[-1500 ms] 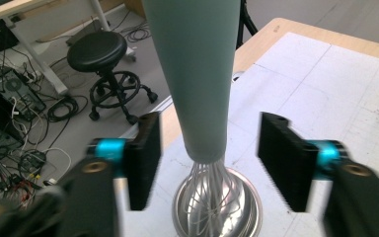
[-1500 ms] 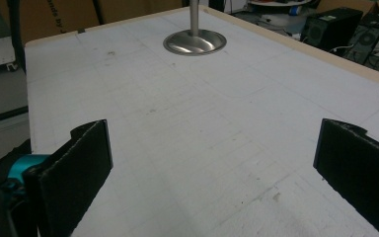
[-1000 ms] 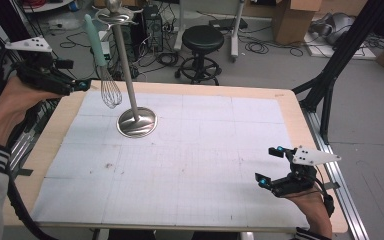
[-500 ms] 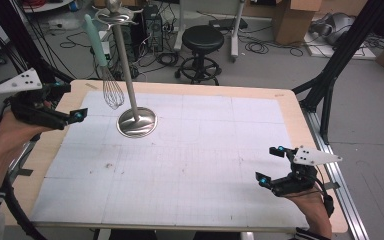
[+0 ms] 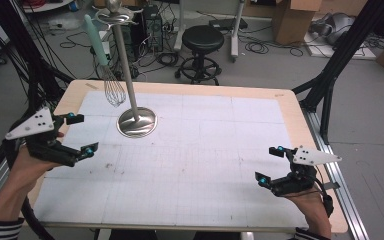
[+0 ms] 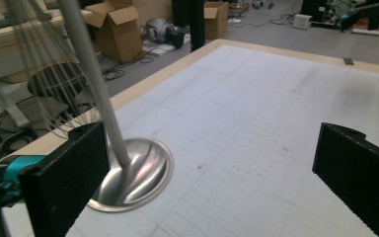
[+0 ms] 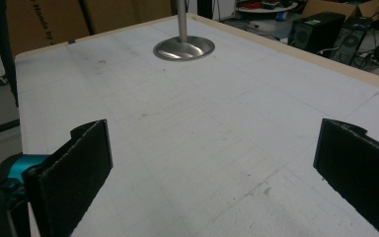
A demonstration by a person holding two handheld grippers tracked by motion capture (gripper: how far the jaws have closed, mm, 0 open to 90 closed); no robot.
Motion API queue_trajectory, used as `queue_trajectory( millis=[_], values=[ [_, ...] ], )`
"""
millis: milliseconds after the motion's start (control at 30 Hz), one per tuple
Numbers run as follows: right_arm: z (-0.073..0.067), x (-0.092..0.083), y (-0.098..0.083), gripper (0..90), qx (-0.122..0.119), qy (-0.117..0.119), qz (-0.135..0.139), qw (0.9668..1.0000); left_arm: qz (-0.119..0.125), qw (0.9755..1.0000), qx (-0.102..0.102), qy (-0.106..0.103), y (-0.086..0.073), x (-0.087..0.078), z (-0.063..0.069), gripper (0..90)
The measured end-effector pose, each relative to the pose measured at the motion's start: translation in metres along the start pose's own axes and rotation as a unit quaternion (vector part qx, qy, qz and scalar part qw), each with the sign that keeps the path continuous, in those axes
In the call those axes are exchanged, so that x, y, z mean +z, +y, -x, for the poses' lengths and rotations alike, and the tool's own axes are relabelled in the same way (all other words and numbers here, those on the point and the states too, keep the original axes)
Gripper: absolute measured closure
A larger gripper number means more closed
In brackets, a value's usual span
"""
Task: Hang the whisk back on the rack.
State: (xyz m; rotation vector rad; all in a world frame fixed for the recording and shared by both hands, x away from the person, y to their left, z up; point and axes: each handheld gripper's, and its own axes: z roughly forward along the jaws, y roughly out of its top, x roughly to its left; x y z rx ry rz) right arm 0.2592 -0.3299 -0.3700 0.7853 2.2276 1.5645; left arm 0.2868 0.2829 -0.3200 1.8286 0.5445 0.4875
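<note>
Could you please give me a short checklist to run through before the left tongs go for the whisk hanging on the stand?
1. Left tongs open wide, nothing between them: ok.
2. Right tongs open and empty, low over the mat's near right corner, away from the stand: ok.
3. Whisk hangs head down from the stand's top, beside the pole: ok.
4. Stand upright, its round base flat on the mat: ok.
5. Bare mat between the left tongs and the whisk: ok.
6. How the whisk's handle hooks onto the stand's top: cannot tell.
</note>
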Motion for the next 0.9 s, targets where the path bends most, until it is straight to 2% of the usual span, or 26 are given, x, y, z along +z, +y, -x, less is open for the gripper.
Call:
queue_trajectory(
  millis=[133,233,367,433,500,567,600,900],
  values=[
    [0.000,0.000,-0.001,0.5,0.001,-0.001,-0.003,1.0000,-0.007,0.9998,-0.006,-0.016,-0.014,0.007,0.007,1.7],
    [0.001,-0.001,-0.002,0.5,0.002,-0.001,0.000,1.0000,-0.020,0.9995,0.000,-0.023,-0.023,0.011,0.012,1.7],
    [0.002,-0.001,-0.002,0.5,0.003,-0.003,0.001,1.0000,-0.012,0.9992,0.002,-0.038,-0.033,0.011,0.016,1.7],
    [0.002,0.000,-0.002,0.5,0.003,-0.001,0.000,1.0000,-0.011,0.9993,0.002,-0.035,-0.038,0.012,0.018,1.7],
    [0.001,0.000,-0.003,0.5,0.006,-0.002,-0.001,1.0000,-0.003,0.9991,-0.005,-0.042,-0.044,0.012,0.018,1.7],
    [0.002,0.001,-0.003,0.5,0.005,-0.004,0.000,1.0000,-0.015,0.9989,-0.008,-0.043,-0.048,0.014,0.018,1.7],
    [0.002,0.001,-0.003,0.5,0.005,-0.005,-0.001,1.0000,-0.018,0.9990,-0.004,-0.041,-0.050,0.014,0.018,1.7],
    [0.003,0.002,-0.005,0.5,0.008,-0.009,0.000,0.9999,-0.010,0.9990,-0.017,-0.039,-0.057,0.009,0.016,1.7]
  ],
)
